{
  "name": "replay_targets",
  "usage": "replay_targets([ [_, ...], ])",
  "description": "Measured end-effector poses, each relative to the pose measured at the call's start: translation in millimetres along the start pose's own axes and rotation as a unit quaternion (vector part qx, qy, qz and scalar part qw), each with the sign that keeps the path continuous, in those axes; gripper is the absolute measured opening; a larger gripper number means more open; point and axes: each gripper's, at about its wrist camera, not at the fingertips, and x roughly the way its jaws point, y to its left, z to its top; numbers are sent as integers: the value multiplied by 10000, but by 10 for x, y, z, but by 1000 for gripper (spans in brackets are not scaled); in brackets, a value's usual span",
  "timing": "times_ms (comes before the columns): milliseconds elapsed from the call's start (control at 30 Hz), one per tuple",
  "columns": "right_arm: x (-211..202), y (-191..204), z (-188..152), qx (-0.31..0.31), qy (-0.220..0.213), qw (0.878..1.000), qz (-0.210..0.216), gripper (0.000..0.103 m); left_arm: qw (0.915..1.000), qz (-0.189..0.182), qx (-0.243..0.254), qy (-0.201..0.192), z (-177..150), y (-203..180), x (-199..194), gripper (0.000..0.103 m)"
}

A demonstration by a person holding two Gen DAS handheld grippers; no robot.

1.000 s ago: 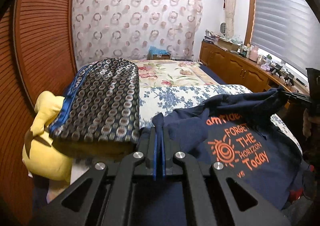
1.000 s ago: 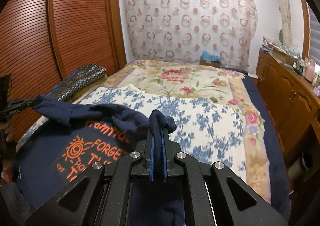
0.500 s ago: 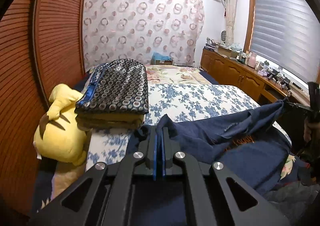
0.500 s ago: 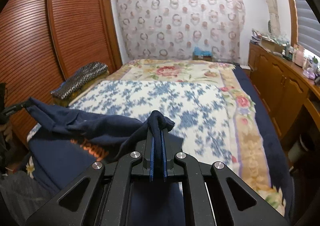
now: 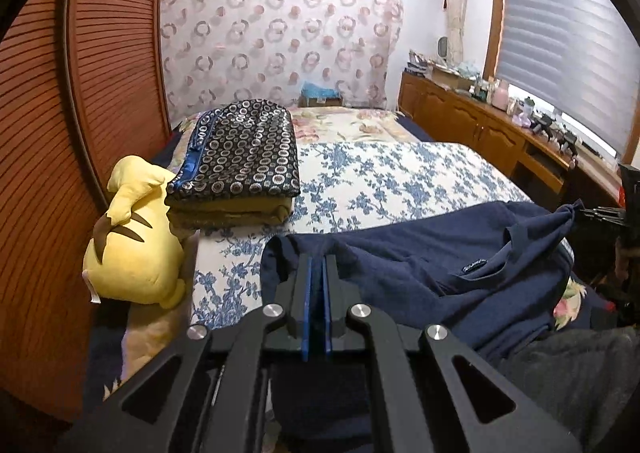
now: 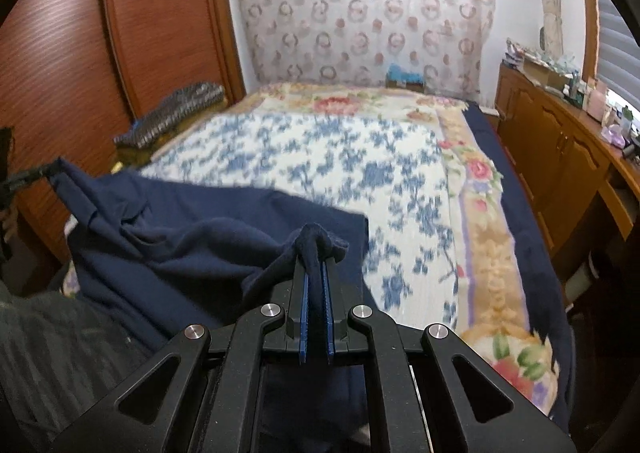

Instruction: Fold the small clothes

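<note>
Bedroom, floral bedspread [image 5: 400, 181] | left wrist: left gripper [image 5: 317, 265] clamping closed on navy shirt [image 5: 440, 265] edge, shirt lying on bedspread's near end, yellow plush [image 5: 132, 253] left of it | right wrist: right gripper [image 6: 315, 253] pinching shut on bunched shirt [image 6: 180, 237] corner, bedspread [image 6: 340, 157] stretching beyond.

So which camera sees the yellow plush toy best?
The left wrist view: the plush toy lies sharp and nearly whole beside the folded blanket. In the right wrist view I cannot make it out.
</note>
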Motion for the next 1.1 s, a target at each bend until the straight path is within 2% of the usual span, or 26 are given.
replay_targets([
  [100,101,-34,-92,45,184,9998,-60,4,9999,86,40,84,-7,17,42,10],
  [200,146,-74,-104,88,241,9995,-167,13,9999,81,54,113,10,50,106,24],
  [333,123,-96,-7,-24,128,9991,-396,33,9997,81,141,185,48,43,292,32],
  [400,113,-115,77,-69,32,9988,-492,36,9994,15,174,284,64,44,438,34],
  [633,430,-285,292,-91,-68,9987,-503,37,9976,44,263,640,122,116,962,36],
  [833,869,-473,356,255,144,9992,-285,37,9957,47,28,922,136,336,1350,36],
  [933,1043,-466,370,328,282,9990,-96,37,9945,65,6,1050,119,370,1474,36],
  [1100,1232,-484,367,456,523,9976,-37,37,9927,36,23,1205,47,349,1613,36],
])
